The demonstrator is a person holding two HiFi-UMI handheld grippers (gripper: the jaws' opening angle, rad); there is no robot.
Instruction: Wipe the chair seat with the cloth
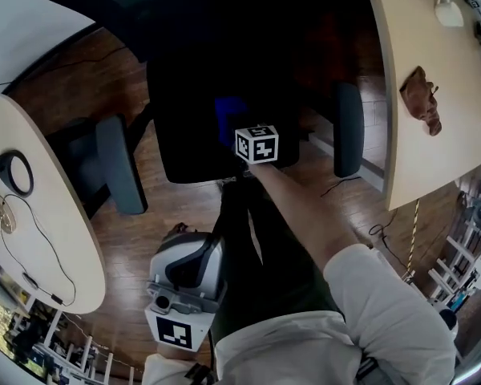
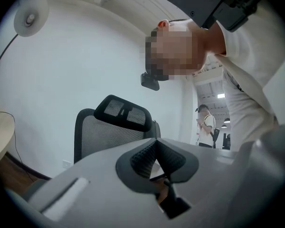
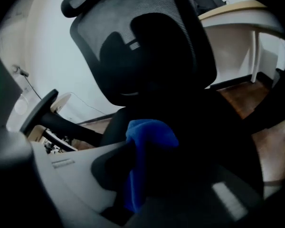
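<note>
Right arm: extended straight ahead from the shoulder, pale sleeve down to the wrist, carrying the right claw [image 3: 147,160] out over the chair. The claw is clenched on the blue cloth [image 3: 149,129], which bunches up out of the jaws as a soft, napped fold. In the head view the cloth sits at 11 o'clock from the claw's marker cube, low over the chair seat [image 1: 192,135]; contact with the seat cannot be confirmed.

Left claw [image 2: 154,158]: held back near the person's body at 7 o'clock in the head view and tilted upward. Its ribbed dark pads meet at the tips with nothing between them.

Seat: black, broad, matt. Mesh backrest [image 3: 147,42] rises at 12 o'clock. Padded grey armrests [image 1: 120,163] stand at 9 and 3 o'clock.

Surroundings: wood-plank floor [image 1: 80,79]. A pale rounded surface [image 1: 401,159] at 2 o'clock bears a crumpled brown object [image 1: 421,99].
</note>
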